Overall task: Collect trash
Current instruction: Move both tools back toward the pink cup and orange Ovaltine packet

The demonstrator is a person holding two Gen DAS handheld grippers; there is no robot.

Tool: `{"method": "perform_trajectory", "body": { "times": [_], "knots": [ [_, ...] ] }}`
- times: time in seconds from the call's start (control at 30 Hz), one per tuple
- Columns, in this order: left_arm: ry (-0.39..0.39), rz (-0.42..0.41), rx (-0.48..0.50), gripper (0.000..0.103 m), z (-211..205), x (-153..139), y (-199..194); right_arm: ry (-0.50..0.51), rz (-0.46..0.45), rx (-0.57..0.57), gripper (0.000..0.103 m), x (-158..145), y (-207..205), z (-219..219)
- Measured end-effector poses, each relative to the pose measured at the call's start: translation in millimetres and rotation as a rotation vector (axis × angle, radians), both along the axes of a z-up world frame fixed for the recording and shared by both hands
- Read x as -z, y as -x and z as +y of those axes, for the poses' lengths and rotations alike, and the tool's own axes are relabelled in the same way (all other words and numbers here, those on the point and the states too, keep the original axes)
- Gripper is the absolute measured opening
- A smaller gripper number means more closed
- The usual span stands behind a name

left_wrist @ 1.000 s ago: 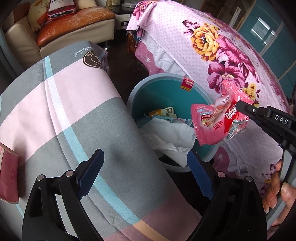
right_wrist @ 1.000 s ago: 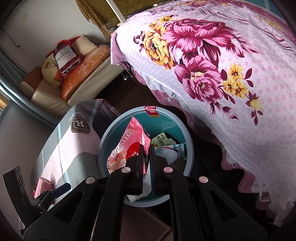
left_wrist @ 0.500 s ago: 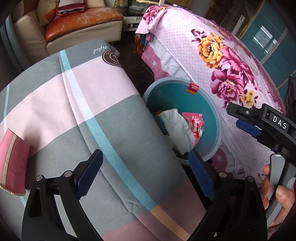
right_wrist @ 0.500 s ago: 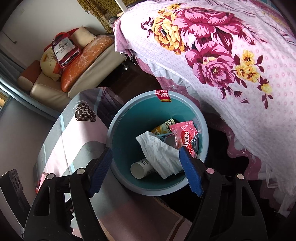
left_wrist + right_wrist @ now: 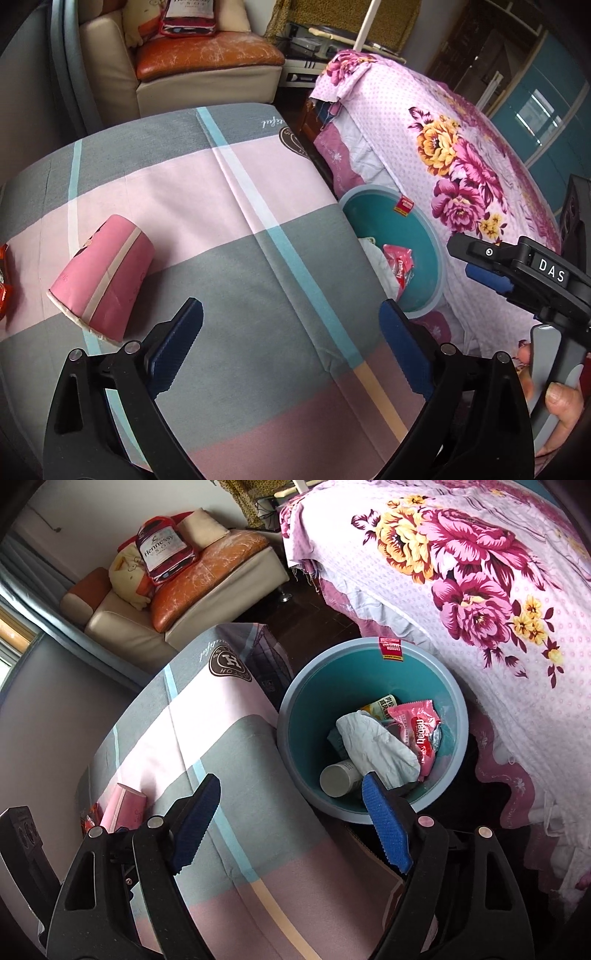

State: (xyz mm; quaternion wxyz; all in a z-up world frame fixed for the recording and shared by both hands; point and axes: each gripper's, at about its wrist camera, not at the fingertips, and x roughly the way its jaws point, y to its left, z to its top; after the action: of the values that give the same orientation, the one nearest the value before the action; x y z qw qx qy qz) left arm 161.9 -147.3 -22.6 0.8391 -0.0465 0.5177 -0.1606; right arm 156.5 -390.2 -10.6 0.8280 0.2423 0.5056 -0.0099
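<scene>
Right wrist view: the pink wrapper, crumpled with silver edges, lies inside the bin on white paper. Right gripper has just opened, empty; left gripper spread, empty.

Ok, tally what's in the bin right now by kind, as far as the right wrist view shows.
Snack wrappers: 2, a pink wrapper and a yellow-green packet
Crumpled white paper: 1
Cylindrical white container: 1
Total: 4 visible in the teal bin; anything underneath is hidden.
</scene>
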Motion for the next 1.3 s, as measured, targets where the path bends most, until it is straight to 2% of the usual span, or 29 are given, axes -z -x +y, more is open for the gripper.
{"method": "perform_trajectory", "body": {
  "times": [0.4, 0.67, 1.03, 1.3],
  "knots": [
    [0.034, -0.017, -0.197, 0.097, 107.2, -8.7, 17.9, 0.033, 0.014, -0.180, 0.076, -12.2, -11.6, 105.8],
    [0.060, -0.006, -0.296, 0.098, 165.2, -3.1, 23.6, 0.059, 0.034, -0.279, 0.076, -14.9, -26.4, 171.8],
    [0.073, 0.020, -0.405, 0.098, 235.5, 10.8, 28.3, 0.073, 0.092, -0.391, 0.076, 2.0, -54.2, 247.5],
    [0.084, 0.037, -0.511, 0.098, 290.0, 21.1, 31.1, 0.013, 0.151, -0.419, 0.076, 28.2, -68.8, 277.7]
  ]
}}
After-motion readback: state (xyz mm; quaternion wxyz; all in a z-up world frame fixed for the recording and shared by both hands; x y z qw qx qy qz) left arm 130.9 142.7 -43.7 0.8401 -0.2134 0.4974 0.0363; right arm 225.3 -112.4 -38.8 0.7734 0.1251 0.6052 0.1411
